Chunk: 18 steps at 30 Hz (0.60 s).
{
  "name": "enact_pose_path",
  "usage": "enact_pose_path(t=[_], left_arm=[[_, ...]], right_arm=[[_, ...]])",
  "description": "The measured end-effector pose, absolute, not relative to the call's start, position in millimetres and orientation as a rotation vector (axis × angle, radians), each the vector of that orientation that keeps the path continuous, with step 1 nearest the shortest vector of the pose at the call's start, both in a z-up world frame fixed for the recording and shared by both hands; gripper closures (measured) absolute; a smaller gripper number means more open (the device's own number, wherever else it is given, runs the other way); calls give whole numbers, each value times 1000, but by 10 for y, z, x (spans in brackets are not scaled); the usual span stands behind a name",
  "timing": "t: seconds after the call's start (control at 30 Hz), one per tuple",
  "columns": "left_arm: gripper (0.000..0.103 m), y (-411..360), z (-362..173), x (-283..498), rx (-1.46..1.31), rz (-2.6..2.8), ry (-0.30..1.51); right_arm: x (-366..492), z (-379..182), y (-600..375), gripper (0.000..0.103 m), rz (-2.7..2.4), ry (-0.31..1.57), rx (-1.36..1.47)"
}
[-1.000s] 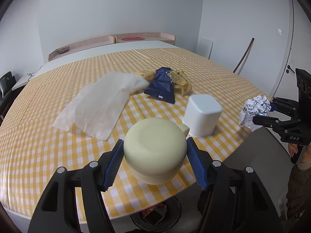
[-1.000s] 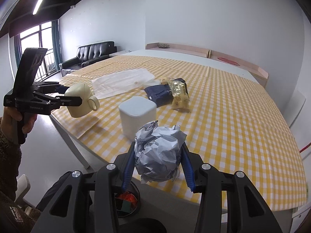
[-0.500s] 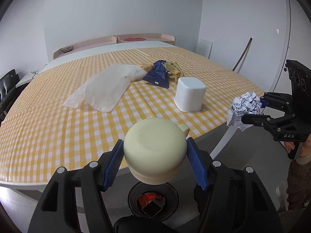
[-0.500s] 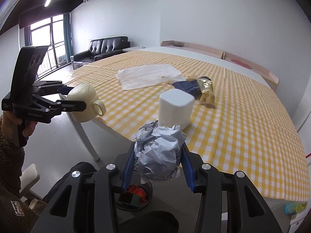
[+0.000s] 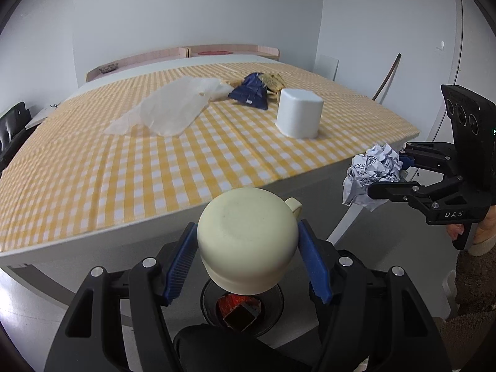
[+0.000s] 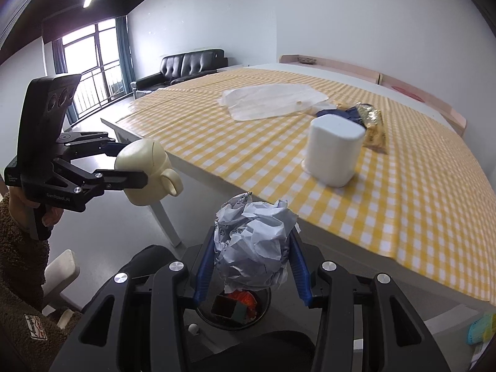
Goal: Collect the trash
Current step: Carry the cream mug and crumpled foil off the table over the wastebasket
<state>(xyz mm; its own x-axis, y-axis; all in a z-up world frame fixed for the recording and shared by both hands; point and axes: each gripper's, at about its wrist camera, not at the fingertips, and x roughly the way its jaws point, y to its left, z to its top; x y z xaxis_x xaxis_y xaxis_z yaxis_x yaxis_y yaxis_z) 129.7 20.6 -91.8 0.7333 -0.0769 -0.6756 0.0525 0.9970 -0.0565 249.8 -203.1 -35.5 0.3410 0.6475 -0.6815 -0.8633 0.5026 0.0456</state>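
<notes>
Past the near edge of the checked desk [image 5: 130,167], my left claw [image 5: 248,248] grips a cream mug [image 5: 248,241]; my right claw [image 6: 252,257] clamps crumpled paper [image 6: 252,245] above the bin [image 6: 235,310].

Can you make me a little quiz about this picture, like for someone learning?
1. True or false: the left gripper holds a cream cup.
2. What does the right gripper hold? A) paper ball B) blue wrapper C) white tub
3. What sits on the floor below both grippers?

Key:
1. True.
2. A, the paper ball; the blue wrapper and white tub lie on the table.
3. A bin with trash inside.
</notes>
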Motion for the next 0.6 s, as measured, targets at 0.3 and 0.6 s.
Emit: enact_pose_path(t=[0.3,0.6], left_arm=[[39,263,-1189,1316,-58,-92,790],[39,216,-1394,1381,-52,-120,842]], right_arm=[[2403,-629,-1877,55,1050,750,-383],[2327,-879,-1718,55,1069,788,-423]])
